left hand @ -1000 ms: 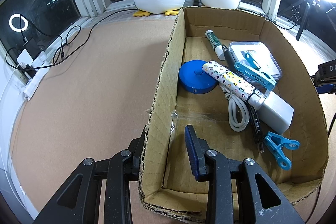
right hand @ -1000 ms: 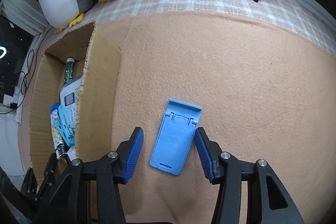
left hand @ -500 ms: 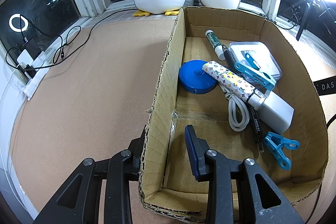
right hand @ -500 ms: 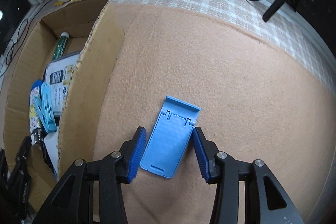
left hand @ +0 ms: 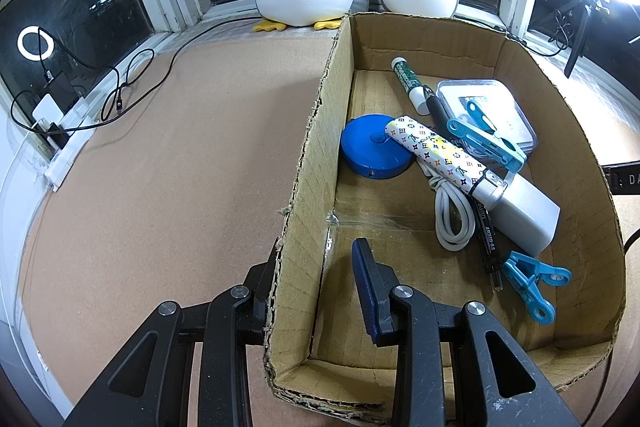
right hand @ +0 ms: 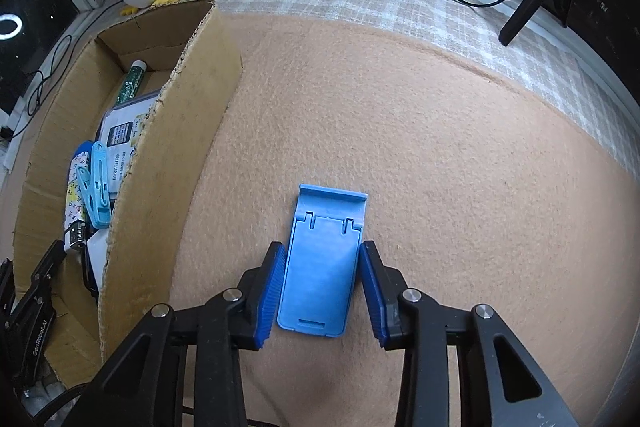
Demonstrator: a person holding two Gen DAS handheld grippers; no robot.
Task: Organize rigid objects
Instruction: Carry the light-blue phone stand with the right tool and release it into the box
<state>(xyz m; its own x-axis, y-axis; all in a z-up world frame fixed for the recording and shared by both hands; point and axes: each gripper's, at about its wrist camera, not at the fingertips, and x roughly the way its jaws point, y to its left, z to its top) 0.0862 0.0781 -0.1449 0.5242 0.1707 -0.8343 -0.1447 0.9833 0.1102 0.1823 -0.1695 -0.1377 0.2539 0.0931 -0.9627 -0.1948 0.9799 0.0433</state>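
Your right gripper [right hand: 322,287] has narrowed around the blue phone stand [right hand: 322,267], jaws spread, nearly touching; the grasp is imminent. Your left gripper [left hand: 316,291] stays spread astride the cardboard box [left hand: 308,163] wall.

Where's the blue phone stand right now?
Right wrist view: the phone stand lies flat on the tan mat, outside the box to its right, between the right gripper fingers, which aren't visibly clamped on it.

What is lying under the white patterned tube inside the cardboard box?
The white patterned tube rests on the round blue tape measure, a coiled white cable and a white rectangular block. A black pen passes beneath too. The box floor directly below is covered.
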